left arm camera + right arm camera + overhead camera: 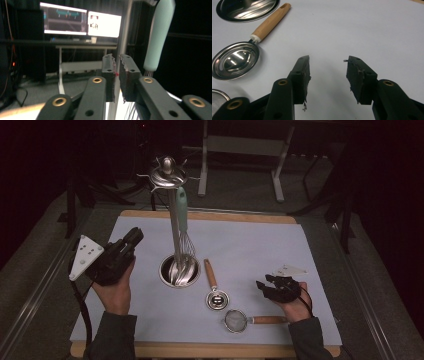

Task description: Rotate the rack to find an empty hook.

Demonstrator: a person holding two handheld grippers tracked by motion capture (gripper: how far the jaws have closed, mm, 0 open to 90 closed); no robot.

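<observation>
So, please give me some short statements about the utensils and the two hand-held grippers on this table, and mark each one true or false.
1. The whisk hangs from the utensil stand. True.
2. The small ladle hangs on the stand. False: it lies flat on the mat.
3. The right hand-held gripper holds the strainer. False: its jaws stand open over bare mat.
4. The left hand-held gripper has its jaws nearly together with nothing between them. True.
5. The strainer lies nearer the person than the ladle. True.
</observation>
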